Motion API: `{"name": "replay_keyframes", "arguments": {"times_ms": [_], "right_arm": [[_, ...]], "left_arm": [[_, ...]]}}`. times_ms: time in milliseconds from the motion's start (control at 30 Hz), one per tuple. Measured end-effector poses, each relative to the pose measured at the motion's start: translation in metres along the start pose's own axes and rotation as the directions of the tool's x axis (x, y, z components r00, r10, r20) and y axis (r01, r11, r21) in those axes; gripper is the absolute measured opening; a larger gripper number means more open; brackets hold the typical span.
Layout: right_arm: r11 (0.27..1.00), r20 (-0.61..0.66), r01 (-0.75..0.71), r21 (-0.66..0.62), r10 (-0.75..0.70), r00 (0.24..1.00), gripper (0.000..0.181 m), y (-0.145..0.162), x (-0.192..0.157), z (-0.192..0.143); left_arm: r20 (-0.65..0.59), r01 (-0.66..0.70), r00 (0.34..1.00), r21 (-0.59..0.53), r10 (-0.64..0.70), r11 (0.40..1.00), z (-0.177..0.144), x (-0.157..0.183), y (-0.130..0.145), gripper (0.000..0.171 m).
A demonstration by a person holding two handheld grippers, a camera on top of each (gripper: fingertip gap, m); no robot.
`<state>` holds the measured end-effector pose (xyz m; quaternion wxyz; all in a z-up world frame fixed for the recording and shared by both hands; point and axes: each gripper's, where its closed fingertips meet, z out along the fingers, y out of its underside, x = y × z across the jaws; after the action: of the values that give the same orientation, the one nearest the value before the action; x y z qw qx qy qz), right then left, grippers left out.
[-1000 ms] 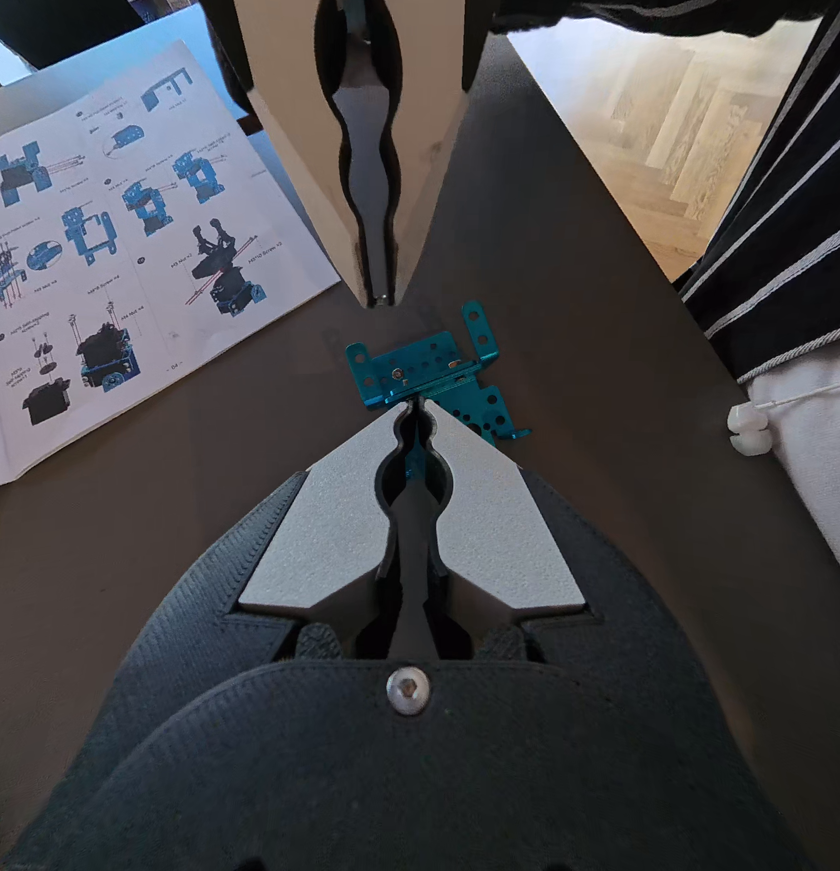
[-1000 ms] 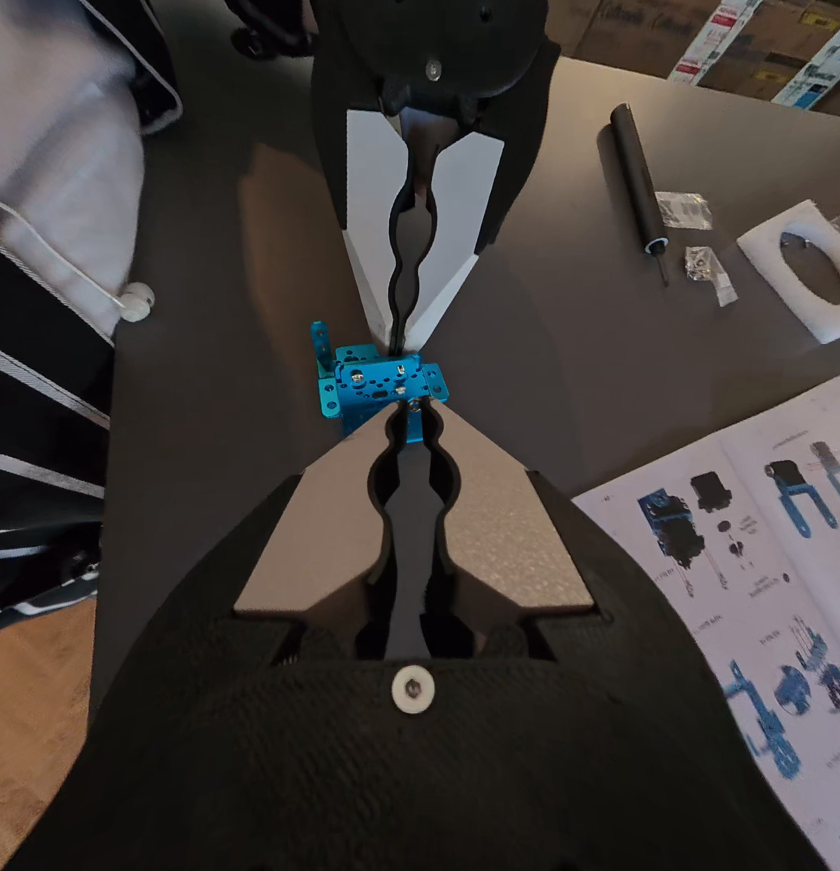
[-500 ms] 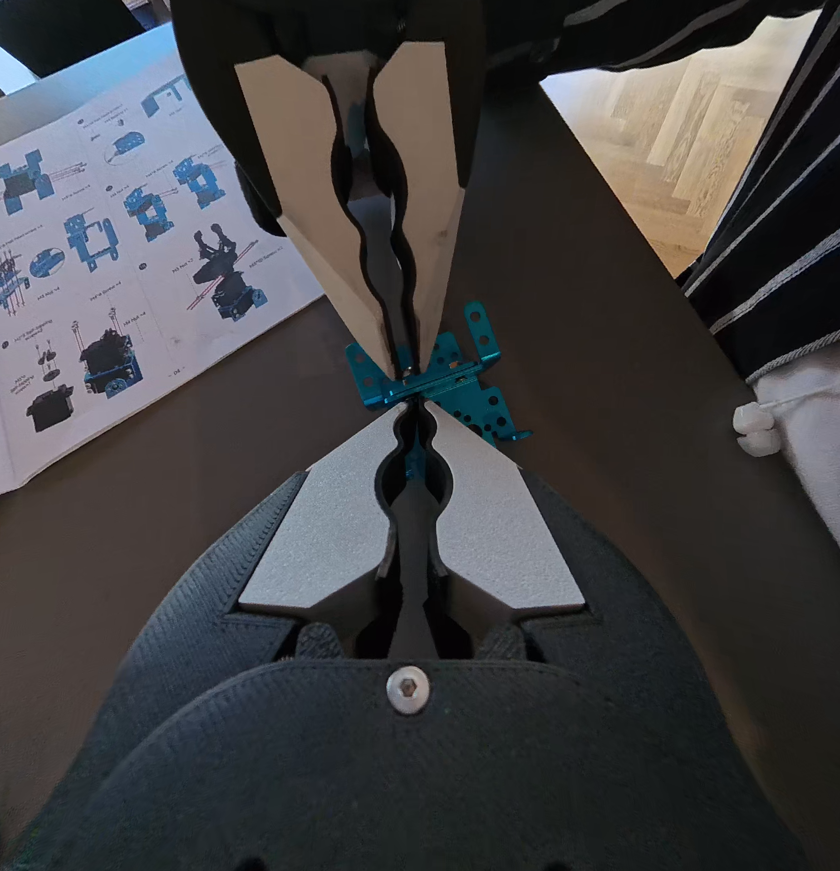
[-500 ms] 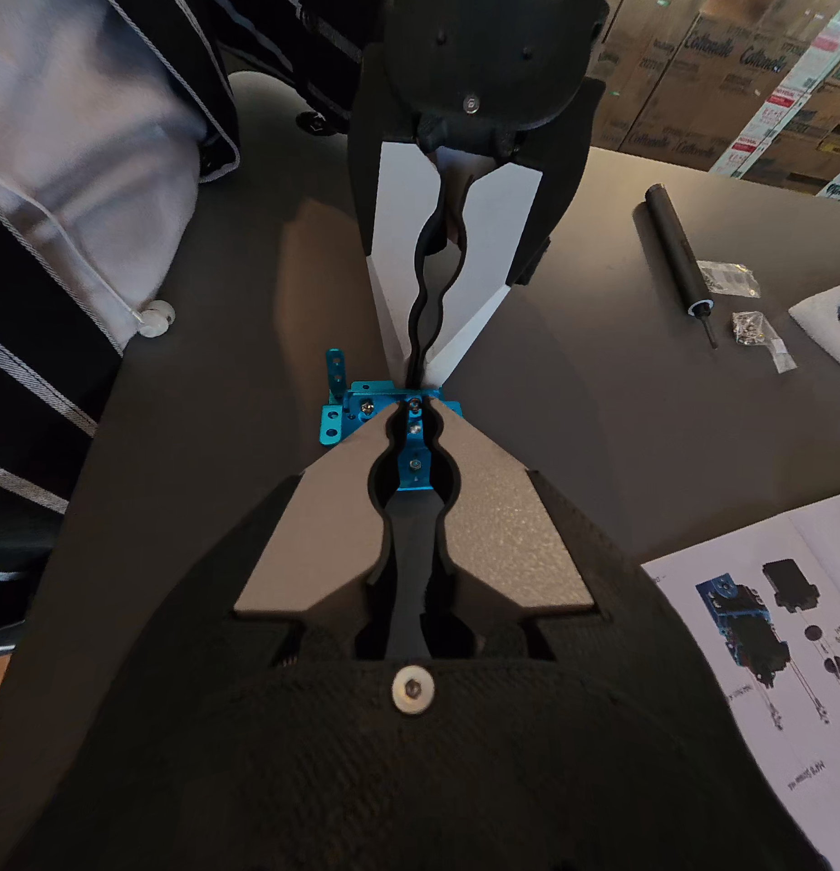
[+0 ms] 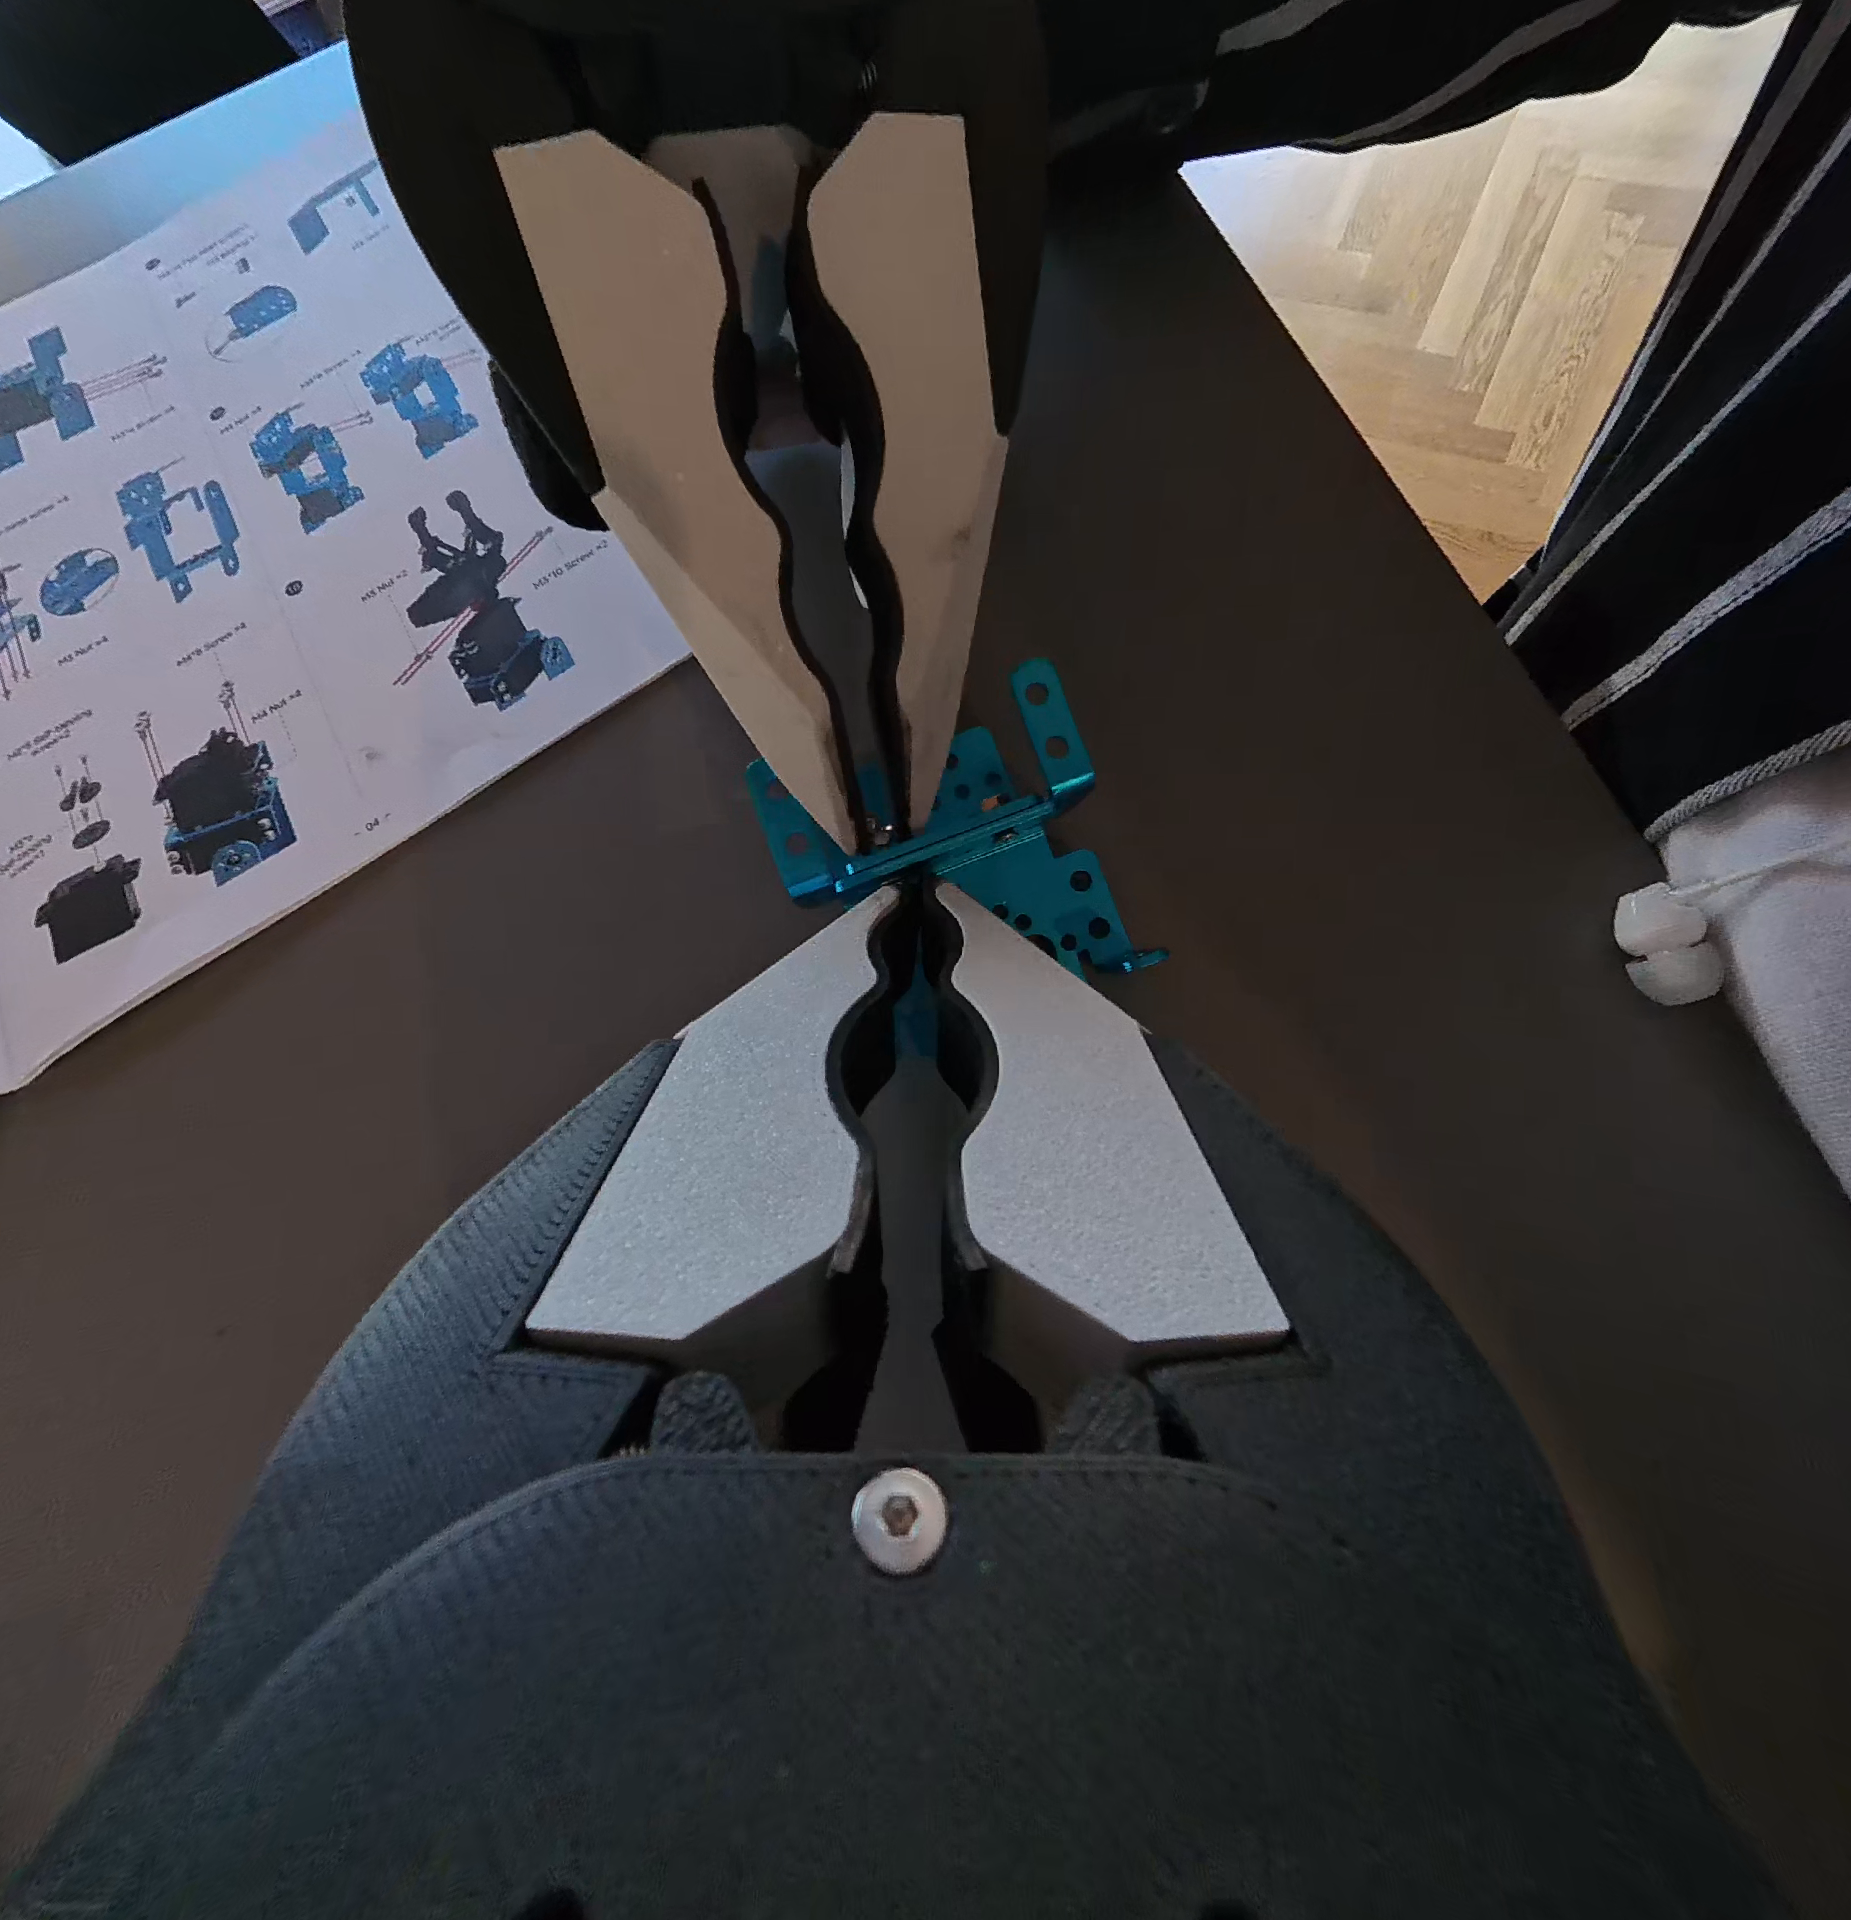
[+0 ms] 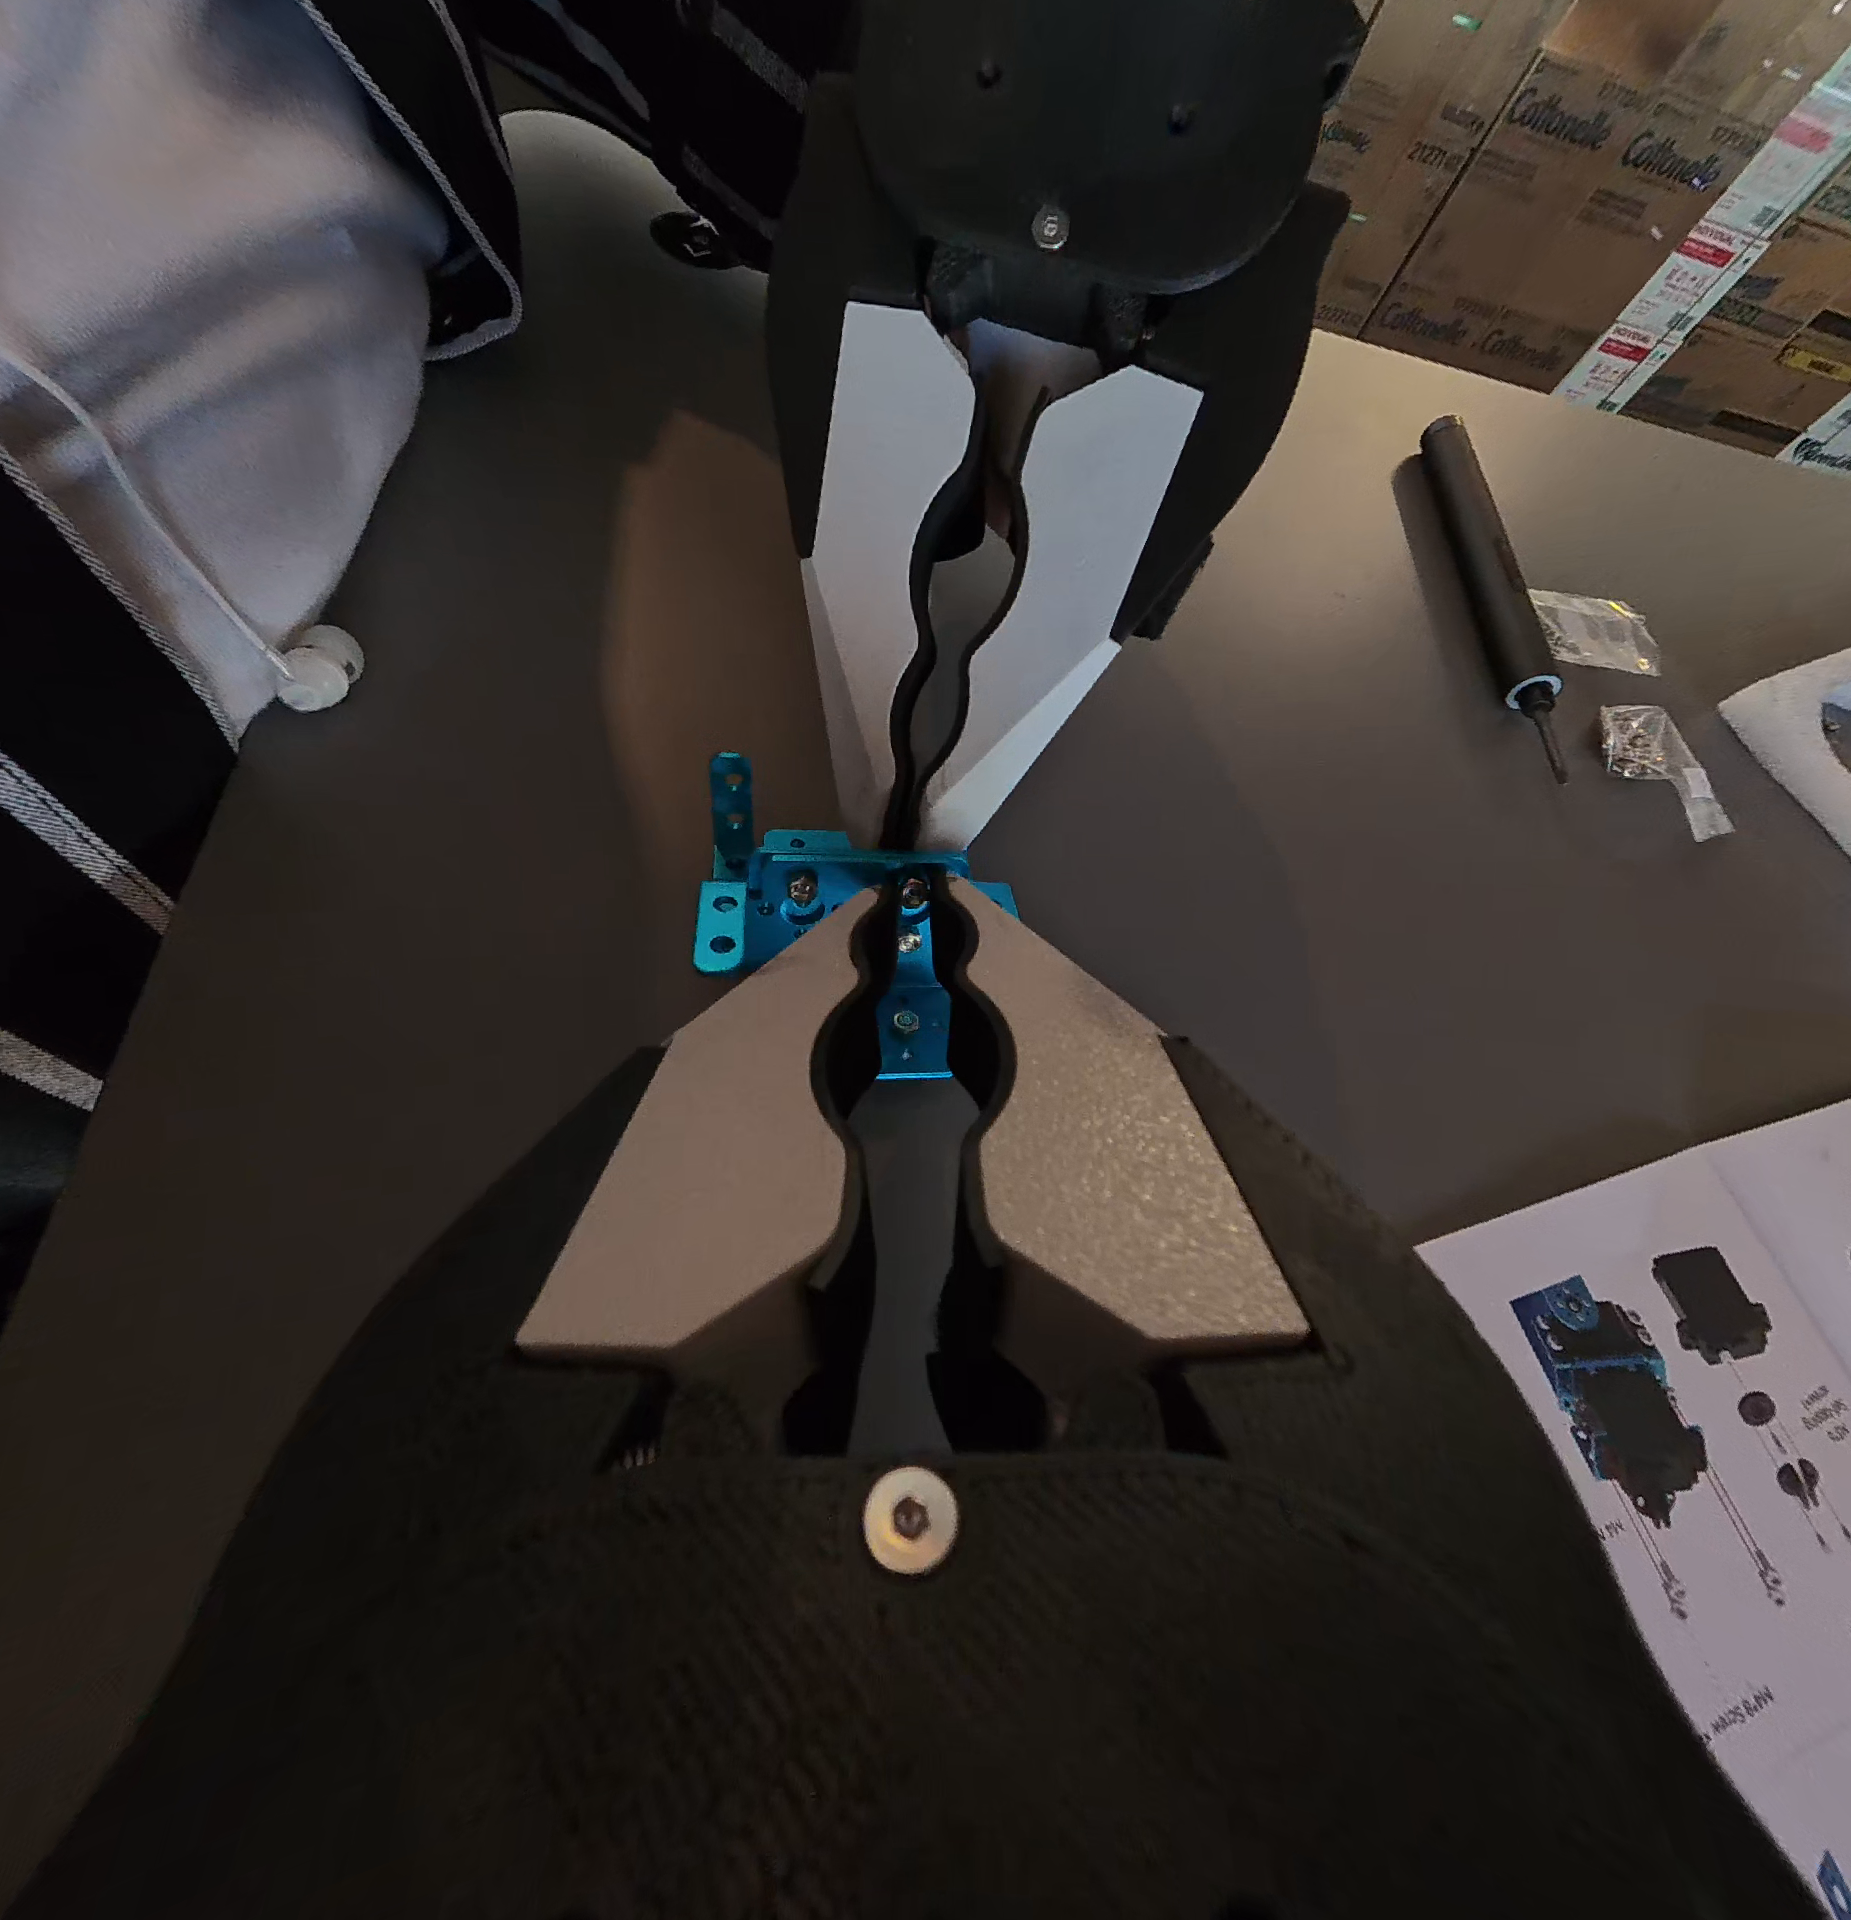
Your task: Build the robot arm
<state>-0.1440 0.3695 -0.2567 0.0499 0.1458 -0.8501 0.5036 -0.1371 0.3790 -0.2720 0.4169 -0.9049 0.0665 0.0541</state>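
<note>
Tabletop (image 5: 1264, 623), dark and matte, fills the left wrist view, and near its edge beside the wooden floor (image 5: 1472, 312) sits a blue metal bracket assembly (image 5: 1046, 894) of perforated plates with one tab standing upright. The left gripper (image 5: 913, 891) meets it from the near side, jaws clenched on the bracket's near edge, with blue metal showing in the slot between the pale fingers (image 5: 755, 1143). The right gripper (image 5: 879, 821) comes in from the far side, tips drawn nearly together on the bracket's top plate at a small screw, though whether they pinch the screw or the plate itself is hard to tell from here. An open instruction booklet (image 5: 225, 520) lies toward the far left corner, and a person's striped garment (image 5: 1731, 520) hangs past the right edge. In the right wrist view, the bracket assembly (image 6: 734, 914) stands in the middle of the tabletop (image 6: 1264, 935), with the right gripper (image 6: 913, 883) closed about a narrow blue strip bearing small screws that runs back between its fingers (image 6: 1108, 1174). The left gripper (image 6: 916, 831) faces it, its tips touching the bracket's far edge. Toward the far right edge lie a black screwdriver (image 6: 1482, 561), two small clear bags of hardware (image 6: 1638, 738) and a white foam piece (image 6: 1794, 717); the booklet (image 6: 1679, 1455) lies at the near right, and cardboard boxes (image 6: 1523, 208) stand beyond the table.
</note>
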Motion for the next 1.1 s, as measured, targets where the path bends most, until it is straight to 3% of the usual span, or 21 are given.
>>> {"name": "replay_keyframes", "arguments": {"times_ms": [900,1100], "right_arm": [[1.0,-0.062,0.023,-0.006,-0.023,0.998,0.006,0.002,0.004,-0.005],[0.99,-0.158,-0.138,0.016,0.139,0.978,0.007,0.009,0.033,-0.033]], "left_arm": [[0.012,-0.005,1.0,-0.004,0.005,1.0,0.001,-0.002,0.0,0.0],[0.012,-0.009,1.0,-0.009,0.009,1.0,0.003,-0.001,0.002,0.0]]}}
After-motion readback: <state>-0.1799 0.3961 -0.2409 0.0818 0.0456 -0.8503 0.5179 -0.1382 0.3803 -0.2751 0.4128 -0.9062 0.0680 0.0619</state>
